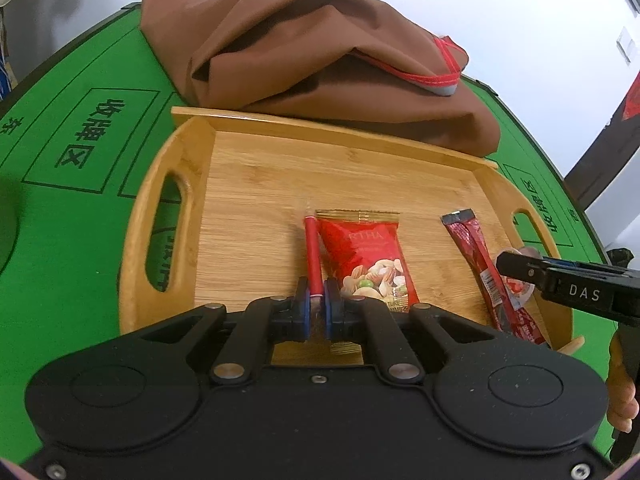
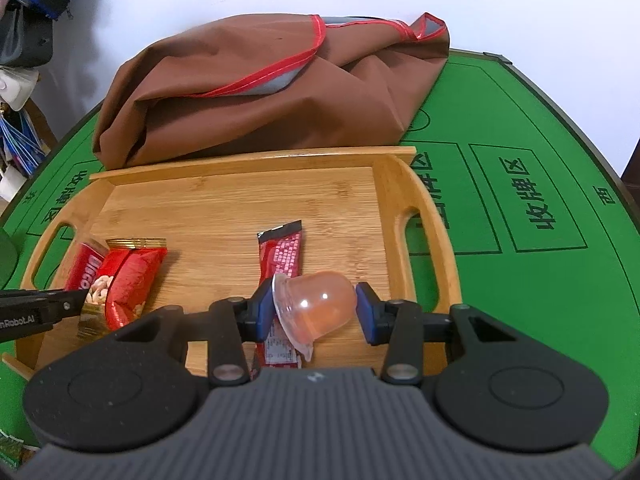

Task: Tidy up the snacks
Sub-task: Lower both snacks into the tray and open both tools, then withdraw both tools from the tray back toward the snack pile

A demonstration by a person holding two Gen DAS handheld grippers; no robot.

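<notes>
A wooden tray point(image 1: 184, 148) point(image 2: 248, 160) lies on the green table. My left gripper point(image 1: 316, 296) is shut on a thin red snack packet point(image 1: 313, 256) point(image 2: 84, 268), held edge-on just left of a red nut packet point(image 1: 364, 256) point(image 2: 128, 280) that lies on the tray. My right gripper point(image 2: 316, 306) is shut on a clear pink jelly cup point(image 2: 316, 304) point(image 1: 518, 286), tipped on its side above the near end of a long red stick packet point(image 2: 280, 256) point(image 1: 480, 264). Each gripper also shows at the edge of the other's view: the right gripper point(image 1: 516, 276), the left gripper point(image 2: 76, 300).
A crumpled brown cloth bag point(image 1: 320, 60) point(image 2: 260, 112) with red trim lies right behind the tray's far rim. The green table point(image 1: 80, 240) point(image 2: 520, 120) has printed boxes and a dark raised edge. The tray's far half is bare wood. Clutter stands off the table at the left point(image 2: 24, 20).
</notes>
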